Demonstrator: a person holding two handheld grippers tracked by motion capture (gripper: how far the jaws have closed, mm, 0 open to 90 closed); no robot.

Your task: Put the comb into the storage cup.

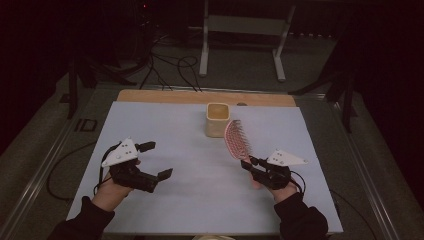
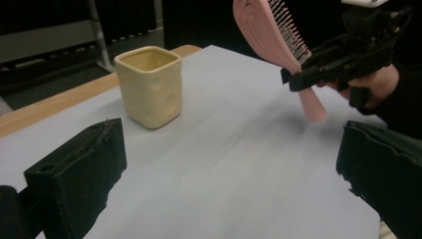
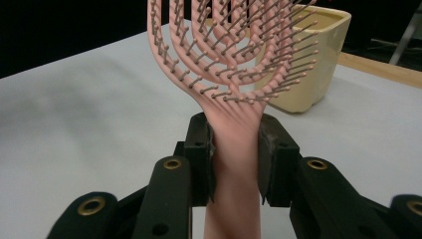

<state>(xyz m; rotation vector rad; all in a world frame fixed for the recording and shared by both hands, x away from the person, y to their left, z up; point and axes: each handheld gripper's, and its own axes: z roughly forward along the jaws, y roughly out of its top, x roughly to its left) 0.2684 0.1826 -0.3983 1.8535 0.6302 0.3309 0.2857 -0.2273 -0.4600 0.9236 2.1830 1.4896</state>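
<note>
Toward the right edge of the worktop (image 1: 150, 120), we list 1 pink vented hairbrush (image 1: 236, 139), held clear of the surface, head tilted toward the far edge. Right gripper (image 3: 235, 164): jaws clamped on its handle neck. We judge it light, rigid plastic, smooth and liable to pivot; that neck looks the soundest hold. Left gripper (image 1: 150, 162): jaws spread wide, nothing between them. 1 cream square cup (image 1: 217, 119) stands near the far edge, just beside the brush head, the only obstruction.

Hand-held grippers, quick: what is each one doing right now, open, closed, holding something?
Left hand-held gripper: open, holding nothing.
Right hand-held gripper: closed on the pink brush, at its handle.
</note>
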